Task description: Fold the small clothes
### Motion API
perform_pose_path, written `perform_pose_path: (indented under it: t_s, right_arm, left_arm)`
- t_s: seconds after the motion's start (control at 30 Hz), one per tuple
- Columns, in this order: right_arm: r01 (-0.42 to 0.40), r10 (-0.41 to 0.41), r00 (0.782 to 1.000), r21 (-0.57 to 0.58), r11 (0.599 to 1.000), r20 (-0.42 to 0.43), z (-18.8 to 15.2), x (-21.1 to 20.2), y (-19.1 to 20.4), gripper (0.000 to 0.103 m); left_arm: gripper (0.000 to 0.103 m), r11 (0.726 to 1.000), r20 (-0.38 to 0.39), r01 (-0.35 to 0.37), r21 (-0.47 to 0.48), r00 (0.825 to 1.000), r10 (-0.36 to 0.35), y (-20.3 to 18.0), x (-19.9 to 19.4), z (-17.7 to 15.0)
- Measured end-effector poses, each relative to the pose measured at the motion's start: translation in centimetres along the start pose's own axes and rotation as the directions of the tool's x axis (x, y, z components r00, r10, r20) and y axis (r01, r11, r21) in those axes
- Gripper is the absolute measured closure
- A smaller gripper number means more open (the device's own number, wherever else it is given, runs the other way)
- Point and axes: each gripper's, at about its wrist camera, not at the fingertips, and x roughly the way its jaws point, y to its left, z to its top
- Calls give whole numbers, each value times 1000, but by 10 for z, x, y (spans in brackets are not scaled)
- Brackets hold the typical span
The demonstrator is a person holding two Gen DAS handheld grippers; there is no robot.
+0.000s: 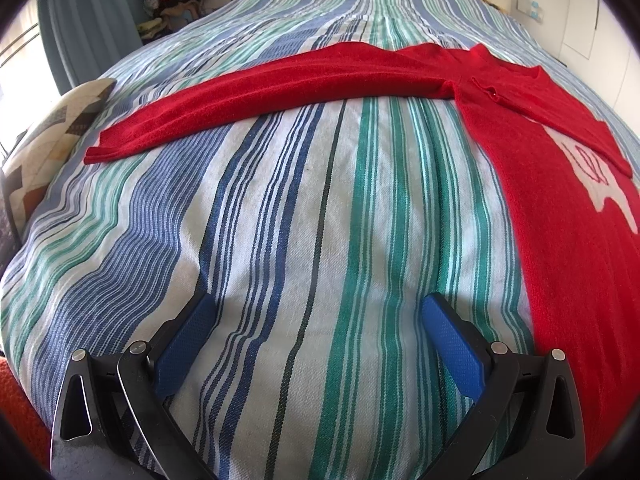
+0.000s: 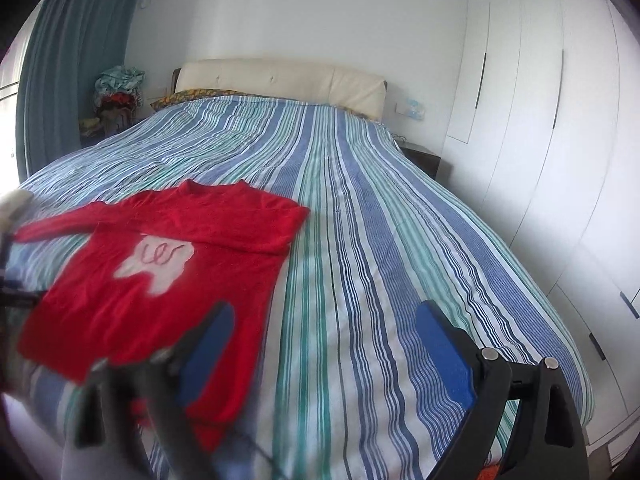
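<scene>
Both tools, left tool [image 1: 316, 336] and right tool [image 2: 324, 344], stand spread, holding nothing. We judge the red sweater [image 2: 168, 272] ahead soft, limp; grasp the outstretched sleeve [image 1: 248, 92] cuff.

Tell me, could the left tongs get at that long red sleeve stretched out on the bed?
Probably yes: the left tongs are open, and only bare striped bedspread lies between them and the outstretched sleeve.

A bright red knitted sweater [image 2: 168, 280] with a white tooth-shaped patch scribbled in red lies beyond the blue-padded black left gripper [image 1: 316, 312]. Under the blue-padded black right gripper [image 2: 324, 320] spreads a blue, green and white striped bedspread [image 2: 380, 240].
</scene>
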Motion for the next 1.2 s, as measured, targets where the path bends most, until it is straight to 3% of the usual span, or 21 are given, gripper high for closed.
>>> perform_pose_path:
  t_s: [0.13, 1.2]
  right_arm:
    - [-7, 6, 1000, -32, 999, -10, -2, 2, 7, 12]
    - [-27, 23, 998, -57, 998, -57, -8, 16, 12, 12]
  left_arm:
    - [1, 999, -22, 30, -22, 999, -31, 6, 0, 4]
    - [1, 1000, -30, 24, -12, 999, -24, 1, 2, 5]
